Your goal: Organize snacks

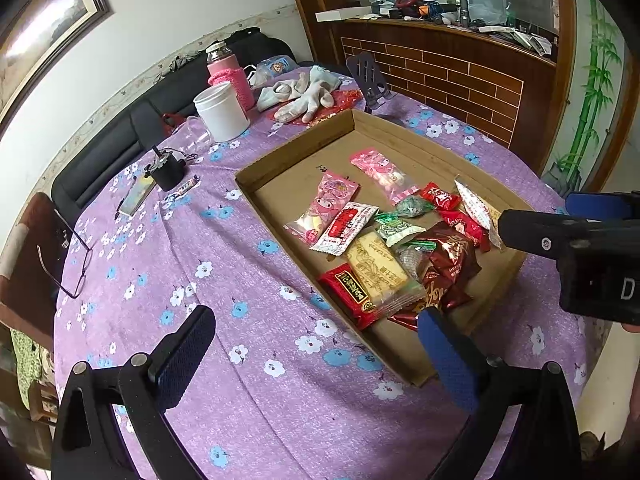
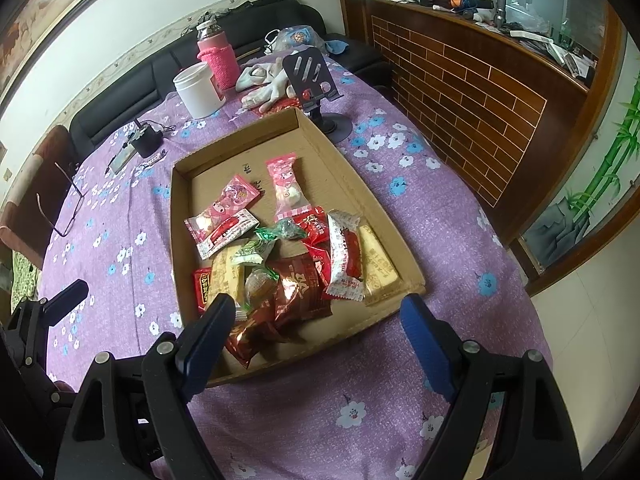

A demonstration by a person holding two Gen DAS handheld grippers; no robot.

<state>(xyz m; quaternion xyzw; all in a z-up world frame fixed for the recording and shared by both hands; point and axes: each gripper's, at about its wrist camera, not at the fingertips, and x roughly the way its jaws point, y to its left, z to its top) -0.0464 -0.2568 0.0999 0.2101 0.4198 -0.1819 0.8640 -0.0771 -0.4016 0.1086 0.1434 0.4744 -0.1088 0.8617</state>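
From the left wrist view, the left gripper (image 1: 316,356) sits at the bottom of the frame with its two fingers spread wide and nothing between them. It hovers over the purple flowered tablecloth (image 1: 208,264), its right finger lapping the near corner of the cardboard tray (image 1: 304,140) at centre right. The snacks (image 1: 392,248) lie heaped in the tray's nearer half: pink candy packets, red and brown wrappers, a pale biscuit bar. The right gripper (image 1: 560,220) reaches in level from the right edge, its tip at the tray's right rim; whether it is parted cannot be told here.

From the right wrist view, the right gripper (image 2: 316,328) fills the bottom centre, fingers wide apart and empty, straddling the near wall of the tray (image 2: 184,168), pointing down at the pile of snacks (image 2: 288,256). The left gripper (image 2: 60,300) shows at the lower left edge, beside the tray. A white cup (image 2: 198,90) and pink bottle (image 2: 216,56) stand at the upper left.
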